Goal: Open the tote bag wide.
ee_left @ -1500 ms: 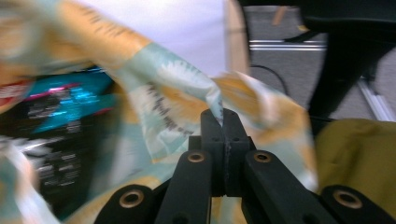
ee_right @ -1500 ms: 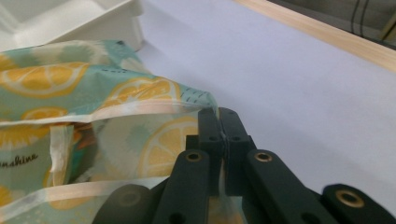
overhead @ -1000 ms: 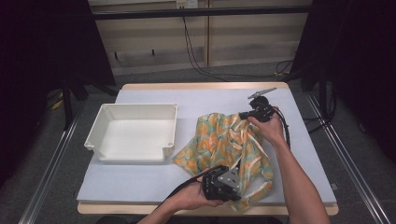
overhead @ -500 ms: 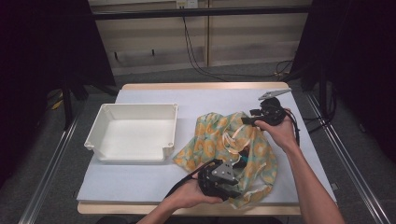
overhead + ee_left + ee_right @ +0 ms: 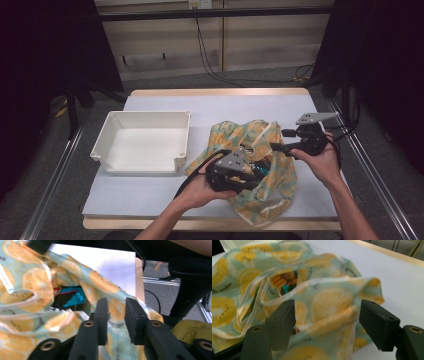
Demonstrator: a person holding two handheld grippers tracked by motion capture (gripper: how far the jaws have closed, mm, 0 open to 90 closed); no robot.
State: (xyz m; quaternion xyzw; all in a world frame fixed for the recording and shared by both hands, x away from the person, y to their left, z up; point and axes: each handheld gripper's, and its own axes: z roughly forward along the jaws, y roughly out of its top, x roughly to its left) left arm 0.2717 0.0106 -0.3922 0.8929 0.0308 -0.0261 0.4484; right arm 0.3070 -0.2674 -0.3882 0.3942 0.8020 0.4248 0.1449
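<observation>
1. Left gripper (image 5: 260, 172), 1 of 2: nearest the table's front edge, at the bag's (image 5: 250, 150) near side. Its jaws have just been closing; in the left gripper view they stand a little apart with a fold of bag cloth between them. Can't tell if the pads press on it.
2. Bag, 1 pc: soft cloth, pale green w/ orange and lemon slice print, pale strap handles, crumpled and gaping. Lies on the white table cover (image 5: 160, 195), just right of the tray (image 5: 145, 145), approx. mid-table.
3. Inside the bag mouth: dark packet w/ teal and red patches (image 5: 71, 298); count of items inside unclear.
4. Right gripper (image 5: 275, 146), 1 of 2: at the bag's far right side. Its jaws have just been opening; in the right gripper view they stand wide apart, the bag's rim in the gap, pads not pressing.
5. Tray, 1 pc: white, rectangular, raised walls; left of the bag, not touching it.
</observation>
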